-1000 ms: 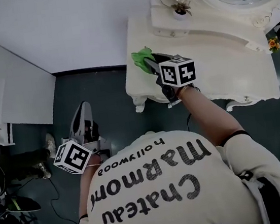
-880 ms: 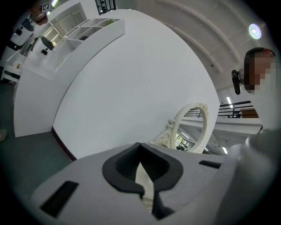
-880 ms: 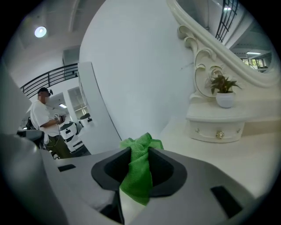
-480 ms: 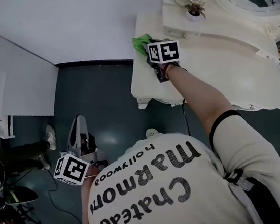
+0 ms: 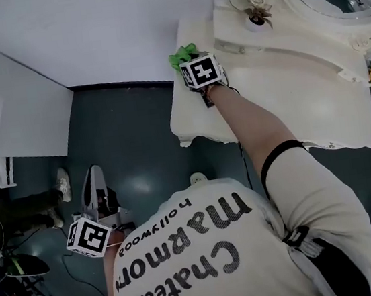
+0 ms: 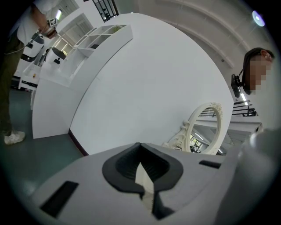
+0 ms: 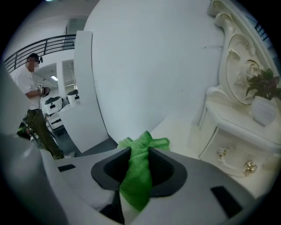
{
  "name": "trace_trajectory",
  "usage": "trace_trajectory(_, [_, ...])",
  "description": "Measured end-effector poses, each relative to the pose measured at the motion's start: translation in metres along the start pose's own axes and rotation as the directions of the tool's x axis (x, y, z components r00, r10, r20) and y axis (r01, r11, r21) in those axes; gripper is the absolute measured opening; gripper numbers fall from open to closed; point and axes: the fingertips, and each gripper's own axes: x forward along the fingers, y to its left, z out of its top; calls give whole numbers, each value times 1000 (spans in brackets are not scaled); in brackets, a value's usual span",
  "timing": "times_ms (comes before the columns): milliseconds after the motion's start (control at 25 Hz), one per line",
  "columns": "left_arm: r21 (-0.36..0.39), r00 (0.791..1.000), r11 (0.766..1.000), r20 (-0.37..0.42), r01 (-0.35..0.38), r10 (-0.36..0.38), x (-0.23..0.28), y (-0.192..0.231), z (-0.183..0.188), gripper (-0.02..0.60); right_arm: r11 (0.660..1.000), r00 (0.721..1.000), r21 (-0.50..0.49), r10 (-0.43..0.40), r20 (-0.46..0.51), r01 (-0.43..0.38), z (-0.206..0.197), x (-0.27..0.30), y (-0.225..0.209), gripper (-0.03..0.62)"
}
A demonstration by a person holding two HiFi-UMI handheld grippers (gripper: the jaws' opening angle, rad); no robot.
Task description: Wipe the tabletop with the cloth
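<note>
Now your right gripper (image 7: pixel 139 169) clamps the cloth (image 5: pixel 182 54) at the far left corner of the tabletop (image 5: pixel 280 97); bare surface runs rightward, and your closed, empty left gripper (image 6: pixel 141 176) hangs well away

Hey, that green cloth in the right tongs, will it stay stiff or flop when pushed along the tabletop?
Likely floppy: the green cloth bunches and folds between the right tongs. Probably light, since a narrow pinch holds it. It may crumple rather than slide flat.
</note>
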Motion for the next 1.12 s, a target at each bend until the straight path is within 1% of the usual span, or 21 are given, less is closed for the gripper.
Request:
trace_trajectory(120, [-3, 1000, 1000, 13, -1, 1, 0, 4, 4, 8, 999, 1000, -40, -15, -21, 14, -2, 5, 3, 132])
trace_trajectory(280, [-4, 1000, 1000, 19, 16, -16, 5, 1, 5, 8, 996, 999, -84, -2, -54, -2, -5, 8, 6, 130])
trace_trajectory(440, [-15, 1000, 1000, -3, 17, -17, 13, 5, -1, 8, 997, 997, -80, 5, -75, -11, -5, 8, 4, 129])
trace_trajectory(640, [-21, 999, 999, -24, 29, -29, 27, 8, -1, 8, 995, 998, -95, -15, -54, 10, -4, 9, 4, 126])
trace_trajectory(800, [-24, 995, 997, -57, 77, -78, 50, 5, -4, 8, 993, 999, -115, -15, -32, 11, -2, 10, 4, 126])
trace_trajectory(920, [-35, 989, 992, -80, 119, -122, 71, 3, -2, 8, 992, 999, -128, -23, -42, 18, -3, 8, 4, 126])
trace_trajectory(1120, [-13, 973, 980, -118, 200, -200, 107, -10, 13, 8, 995, 997, -81, -62, -49, 58, -11, 1, -7, 126])
